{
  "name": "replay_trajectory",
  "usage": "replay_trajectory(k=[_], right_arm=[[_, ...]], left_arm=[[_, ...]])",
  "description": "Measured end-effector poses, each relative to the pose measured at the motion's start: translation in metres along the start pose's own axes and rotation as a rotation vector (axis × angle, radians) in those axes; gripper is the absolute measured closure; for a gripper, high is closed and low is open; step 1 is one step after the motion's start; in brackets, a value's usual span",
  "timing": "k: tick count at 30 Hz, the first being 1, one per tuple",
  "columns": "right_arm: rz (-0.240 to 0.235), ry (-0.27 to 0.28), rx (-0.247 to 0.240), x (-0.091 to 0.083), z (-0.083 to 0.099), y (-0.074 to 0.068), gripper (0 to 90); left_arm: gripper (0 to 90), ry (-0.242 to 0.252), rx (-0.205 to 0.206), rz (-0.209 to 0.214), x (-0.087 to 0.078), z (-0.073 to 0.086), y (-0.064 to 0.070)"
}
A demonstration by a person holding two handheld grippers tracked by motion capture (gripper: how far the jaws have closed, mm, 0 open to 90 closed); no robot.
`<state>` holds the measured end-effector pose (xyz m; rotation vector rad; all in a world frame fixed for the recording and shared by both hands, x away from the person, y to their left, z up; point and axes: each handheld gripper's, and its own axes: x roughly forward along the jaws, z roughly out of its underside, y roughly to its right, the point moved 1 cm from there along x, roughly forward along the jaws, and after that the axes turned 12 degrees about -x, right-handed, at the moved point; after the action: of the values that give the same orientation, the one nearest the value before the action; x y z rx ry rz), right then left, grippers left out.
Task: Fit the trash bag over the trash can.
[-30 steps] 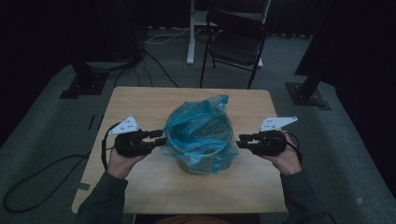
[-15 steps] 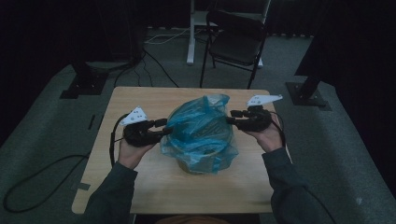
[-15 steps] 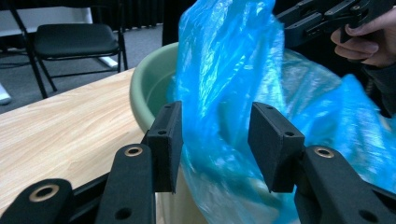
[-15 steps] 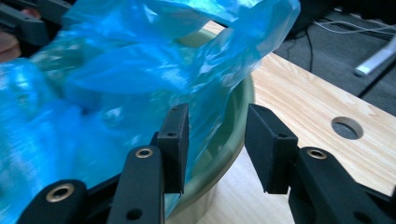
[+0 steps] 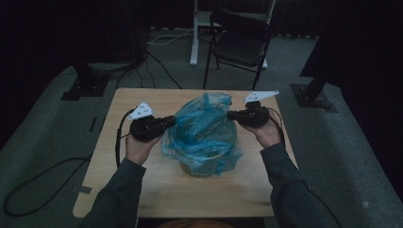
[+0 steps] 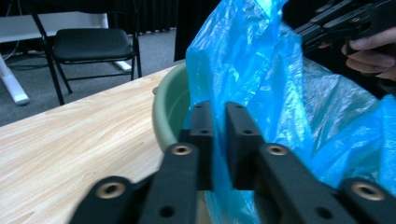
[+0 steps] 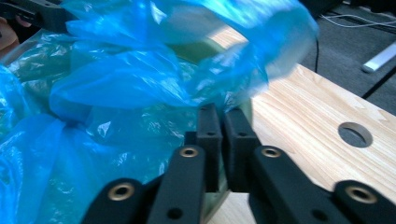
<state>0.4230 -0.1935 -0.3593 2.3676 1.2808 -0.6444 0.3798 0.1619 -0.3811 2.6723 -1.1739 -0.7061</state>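
High view: dark room, chair (image 5: 240, 45) behind wooden table (image 5: 142, 190). Our blue bag (image 5: 204, 133) lines a green basin (image 5: 202, 168) mid-table, w/ left gripper (image 5: 170, 121) and right gripper (image 5: 230, 114) at its rim. Left gripper view: jaws clenched on bag film. Right gripper view: jaws pinch bag edge too.

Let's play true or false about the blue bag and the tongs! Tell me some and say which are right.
1. The blue bag sits in a green tub. True.
2. The left tongs pinch the bag. True.
3. The right tongs are wide open. False: they are shut on the bag's edge.
4. The bag lies on the floor. False: it is on the wooden table.
5. A black chair stands beyond the table. True.
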Motion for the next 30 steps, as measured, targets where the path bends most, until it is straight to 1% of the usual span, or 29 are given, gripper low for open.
replay_trajectory(k=[1,4,8,11,12,14,16,18,20,23,30], right_arm=[[0.006,-0.003,0.002,0.0,0.0,0.002,90.0],[0.02,-0.013,0.017,-0.001,0.0,0.008,90.0],[0.042,-0.027,0.04,0.0,0.001,0.015,90.0],[0.045,-0.041,0.071,0.003,0.004,0.022,90.0],[0.045,-0.041,0.071,0.003,0.004,0.022,90.0],[0.04,-0.062,0.086,0.009,0.007,0.026,90.0],[0.04,-0.07,0.094,0.013,0.01,0.028,90.0],[0.038,-0.073,0.101,0.014,0.011,0.029,90.0],[0.034,-0.086,0.115,0.017,0.013,0.031,90.0],[0.028,-0.104,0.123,0.021,0.016,0.032,90.0],[0.009,-0.139,0.138,0.03,0.02,0.033,90.0]], left_arm=[[88.7,0.011,-0.017,-0.006,0.001,-0.001,-0.004],[89.6,0.029,-0.05,-0.02,0.003,-0.002,-0.012],[89.7,0.02,-0.08,-0.038,0.009,-0.004,-0.023],[89.6,0.0,-0.105,-0.044,0.016,-0.005,-0.03],[89.6,0.0,-0.105,-0.044,0.016,-0.005,-0.03],[89.6,-0.019,-0.127,-0.05,0.023,-0.003,-0.037],[89.5,-0.036,-0.143,-0.057,0.028,-0.002,-0.041],[89.5,-0.041,-0.148,-0.059,0.03,-0.001,-0.043],[89.5,-0.06,-0.159,-0.063,0.035,0.002,-0.047],[89.5,-0.082,-0.163,-0.068,0.039,0.006,-0.051],[89.5,-0.13,-0.191,-0.074,0.045,0.015,-0.059]])
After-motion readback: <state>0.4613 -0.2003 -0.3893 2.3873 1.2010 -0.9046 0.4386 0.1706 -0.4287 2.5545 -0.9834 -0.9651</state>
